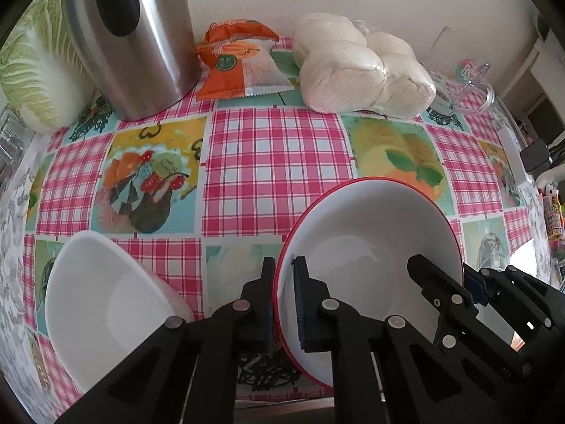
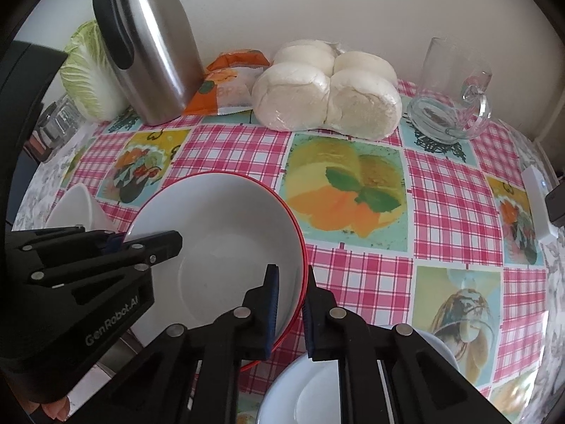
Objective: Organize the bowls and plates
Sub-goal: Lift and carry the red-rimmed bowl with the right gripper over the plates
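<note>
Grippers come first, nearest the cameras. The left gripper point(image 1: 283, 296) pinches the left rim of the red-rimmed bowl point(image 1: 367, 247), one finger outside the wall and one inside. The right gripper point(image 2: 292, 304) pinches the opposite rim of the same bowl in the same way. Both sets of jaws are pressed tight on the thin wall, so the bowl is held from two sides at once. It looks tilted rather than sitting flat, though whether its base has left the tablecloth point(image 1: 272, 162) is hard to tell.

Just beside the bowl, at its left, stands a plain white bowl point(image 1: 102, 304), apart from it and untouched. Near the lower edge of the right wrist view lies a white plate point(image 2: 303, 392), partly hidden behind the right gripper; how many plates are there cannot be made out.

Judging by this, the sorting is at an early stage: nothing is visibly nested yet, the two bowls sit separately, and the red-rimmed bowl has only been gripped. What seems left is to carry it to a stack, likely with the white bowl, and to deal with the plate.

Farther back, by the wall, are a steel flask point(image 1: 134, 35), a cabbage point(image 1: 39, 67), an orange snack packet point(image 1: 240, 60), a bag of white buns point(image 1: 356, 67) and a glass mug point(image 2: 448, 99).
</note>
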